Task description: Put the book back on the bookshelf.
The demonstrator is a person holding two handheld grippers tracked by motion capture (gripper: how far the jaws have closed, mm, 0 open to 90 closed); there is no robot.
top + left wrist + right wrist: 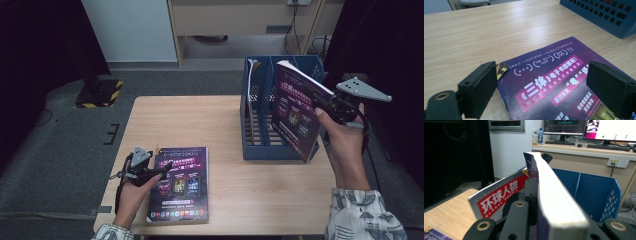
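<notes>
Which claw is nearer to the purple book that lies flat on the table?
Left. The left claw is open right over the flat purple book, at its top left corner. The right claw is far off by the blue file rack, shut on another book.

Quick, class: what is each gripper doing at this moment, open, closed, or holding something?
Left gripper: open, jaws spread above the purple book lying flat on the table, nothing gripped.
Right gripper: closed on a second purple book, held upright by the blue file rack.

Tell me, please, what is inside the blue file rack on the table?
The blue file rack holds one magazine with a red title band, leaning at its left side. The purple book in the right hand-held gripper hides the rack's right part.
</notes>
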